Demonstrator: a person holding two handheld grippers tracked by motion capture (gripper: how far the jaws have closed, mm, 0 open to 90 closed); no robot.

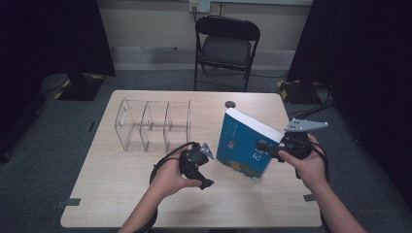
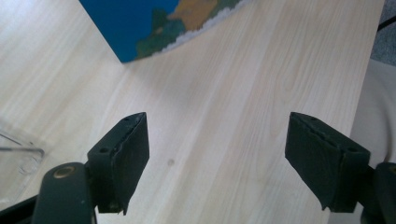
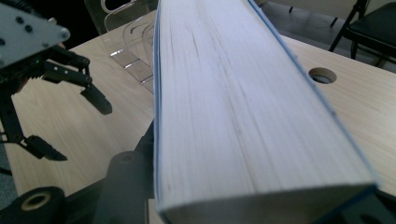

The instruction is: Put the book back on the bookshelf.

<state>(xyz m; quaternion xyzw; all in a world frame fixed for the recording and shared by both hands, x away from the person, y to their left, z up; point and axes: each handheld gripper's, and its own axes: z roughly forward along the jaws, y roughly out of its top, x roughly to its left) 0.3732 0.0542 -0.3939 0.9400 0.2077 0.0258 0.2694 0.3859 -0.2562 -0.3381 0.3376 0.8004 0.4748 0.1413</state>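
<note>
- Book (image 1: 245, 145) with the blue cover stands tilted on one lower corner on the wooden table (image 1: 116, 194), to the right of the clear rack and just in front of the left gripper.
- Our right gripper (image 1: 266, 148) is clamped on the book, one jaw over the cover; in the right gripper view the pale page block (image 3: 243, 116) runs away from the jaws.
- Our left gripper (image 1: 206, 167) hangs free just above the table with its jaws spread wide and nothing between them; its own view has bare wood between the pads and the book's lower corner (image 2: 126, 58) beyond.
- We judge the book thick, fairly heavy and stiff enough to hold its shape, though the glossy cover may slip and the pages could fan if pinched loosely.
- We would hold it across its full thickness near mid-edge, covers pressed together, and steady the low corner with the free gripper.
- Clear acrylic book rack (image 1: 153, 125) stands at the table's left rear, well apart from the book; its upright dividers form slots, and every slot we can see is empty.
- A cable hole (image 1: 230, 104) lies behind the book.
</note>
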